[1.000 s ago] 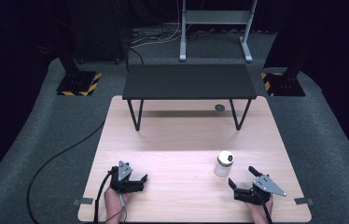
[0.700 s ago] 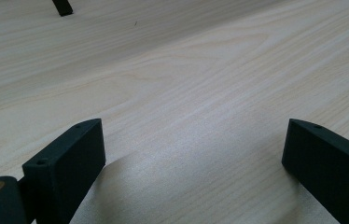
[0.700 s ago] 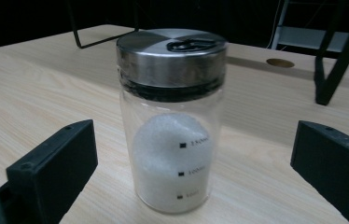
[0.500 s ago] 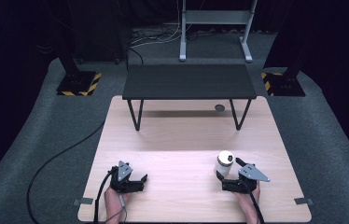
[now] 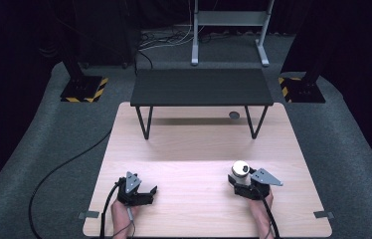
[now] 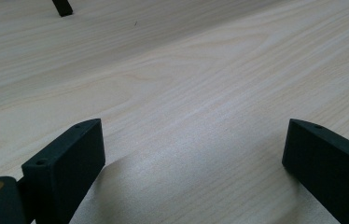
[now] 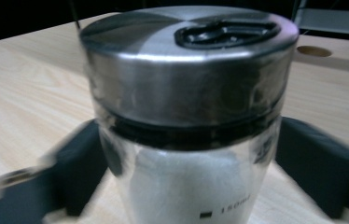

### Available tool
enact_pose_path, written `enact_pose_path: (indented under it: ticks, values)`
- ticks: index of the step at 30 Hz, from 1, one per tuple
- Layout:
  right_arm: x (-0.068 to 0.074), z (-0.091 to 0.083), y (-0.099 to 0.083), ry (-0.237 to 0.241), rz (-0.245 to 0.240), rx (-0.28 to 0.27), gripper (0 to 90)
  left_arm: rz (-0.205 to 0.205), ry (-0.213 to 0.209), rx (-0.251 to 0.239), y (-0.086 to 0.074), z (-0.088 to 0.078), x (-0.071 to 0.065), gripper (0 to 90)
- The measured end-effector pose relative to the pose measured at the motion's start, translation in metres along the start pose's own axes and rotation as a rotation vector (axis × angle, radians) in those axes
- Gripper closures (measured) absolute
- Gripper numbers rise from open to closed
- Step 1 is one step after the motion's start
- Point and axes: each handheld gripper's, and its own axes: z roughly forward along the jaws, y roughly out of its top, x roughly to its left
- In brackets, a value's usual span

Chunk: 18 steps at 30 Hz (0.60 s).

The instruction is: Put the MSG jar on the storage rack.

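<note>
A glass shaker jar (image 5: 240,172) with a steel lid and white contents stands upright on the wooden table (image 5: 199,144), front right. My right gripper (image 5: 242,183) is open, one jaw on each side of the jar's lower body. In the right gripper view the jar (image 7: 186,116) stands very close between the blurred jaws of that gripper (image 7: 186,168); I cannot tell whether they touch the glass. My left gripper (image 5: 150,195) lies at the front left, far from the jar. It is open, and in the left gripper view bare wood lies between the jaws of this gripper (image 6: 193,154).
A low black bench (image 5: 201,87) stands across the far half of the table. A small round disc or hole (image 5: 234,115) lies under its right end. A black cable (image 5: 64,164) trails off the left side. Tape marks (image 5: 88,215) sit at the front corners.
My right gripper has moved left and forward from the front right edge until its jaws stand around the jar. The jar and the left gripper have stayed put.
</note>
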Motion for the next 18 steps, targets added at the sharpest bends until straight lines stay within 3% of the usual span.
enact_pose_path:
  ticks: [11, 12, 18]
  values:
    - [0.0000, 0.0000, 0.0000, 0.000, 0.000, 0.000, 5.8, 0.000, 0.000, 0.000, 0.0000, 0.0001, 0.0000, 5.5]
    - [-0.0034, 0.0001, 0.0008, -0.025, 0.014, 0.002, 30.1, 0.000, 0.000, -0.001, -0.0001, 0.0001, 0.0000, 5.5]
    - [-0.0022, -0.0022, 0.0021, -0.025, 0.015, -0.001, 30.1, 0.002, 0.000, 0.000, 0.0000, 0.0001, 0.0001, 5.5]
